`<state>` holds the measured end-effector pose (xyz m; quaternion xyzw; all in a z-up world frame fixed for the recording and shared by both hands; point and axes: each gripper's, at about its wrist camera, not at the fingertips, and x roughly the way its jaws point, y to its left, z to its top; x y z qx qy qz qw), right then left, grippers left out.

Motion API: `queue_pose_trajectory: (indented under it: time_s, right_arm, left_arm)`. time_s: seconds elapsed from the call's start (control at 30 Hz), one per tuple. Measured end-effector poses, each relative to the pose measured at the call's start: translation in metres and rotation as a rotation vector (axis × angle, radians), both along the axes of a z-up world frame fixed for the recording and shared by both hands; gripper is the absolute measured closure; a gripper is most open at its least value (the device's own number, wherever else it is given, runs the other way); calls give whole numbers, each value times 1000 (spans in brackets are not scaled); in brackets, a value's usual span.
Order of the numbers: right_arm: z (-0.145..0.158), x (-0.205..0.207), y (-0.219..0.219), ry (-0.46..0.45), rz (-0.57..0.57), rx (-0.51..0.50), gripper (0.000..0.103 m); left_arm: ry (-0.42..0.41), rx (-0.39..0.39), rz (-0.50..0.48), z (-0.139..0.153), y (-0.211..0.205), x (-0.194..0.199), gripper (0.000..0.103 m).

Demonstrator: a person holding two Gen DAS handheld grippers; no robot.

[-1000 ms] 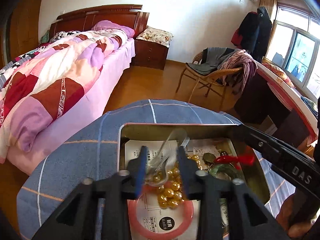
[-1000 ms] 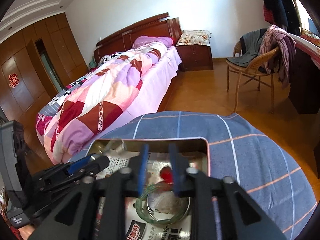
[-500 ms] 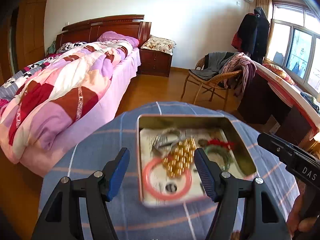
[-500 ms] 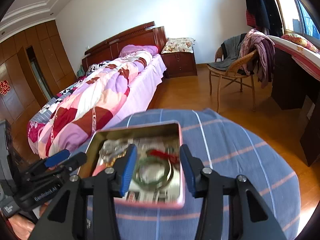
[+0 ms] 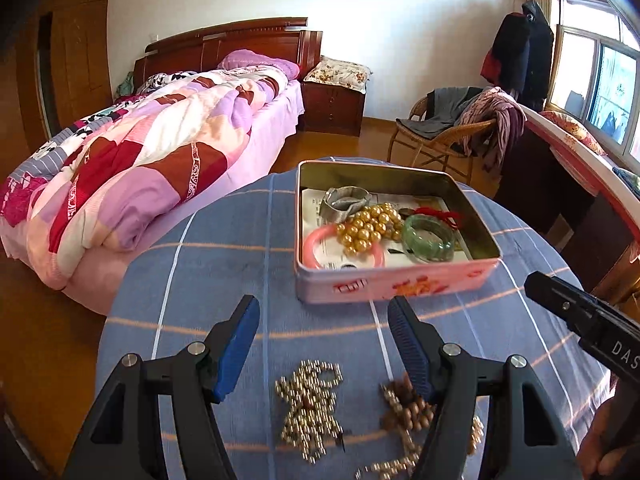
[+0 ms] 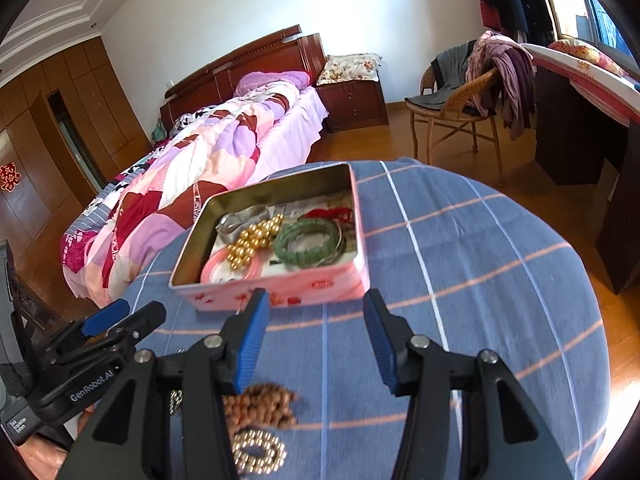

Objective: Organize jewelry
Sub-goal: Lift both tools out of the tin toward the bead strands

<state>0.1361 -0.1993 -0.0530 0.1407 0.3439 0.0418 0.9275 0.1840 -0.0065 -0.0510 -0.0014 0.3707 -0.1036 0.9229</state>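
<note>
Both grippers, left gripper (image 5: 323,326) and right gripper (image 6: 312,316), stood wide and empty. Loose bead strings (image 5: 310,408) lay on the bench before the tin (image 5: 396,284). Recommended: descend squarely, pinch one whole strand.

Ahead of the left jaws: open pink tin (image 5: 394,284) holding a pink bangle (image 5: 316,240), gold bead strand (image 5: 370,226) heaped over it, green jade bangle (image 5: 428,236) to the right, silver mesh band (image 5: 344,200) at the back, red cord (image 5: 438,214). Between the jaws, flat: small gold-bead chain (image 5: 310,408). Under the right-hand jaw: brown bead strand (image 5: 408,410).
</note>
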Motion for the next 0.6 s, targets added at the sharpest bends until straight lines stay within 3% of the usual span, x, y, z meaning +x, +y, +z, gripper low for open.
queue_pose_trajectory:
  time_s: [0.2,0.6]
  right_arm:
    - [-6,-20,8,11,15,-16,51]
    - [-33,-53,16,76,49,-30,51]
  left_arm:
    - [-13,14,12,-1,9,-22,36]
    - [42,1,24,-27,32,-61,36]
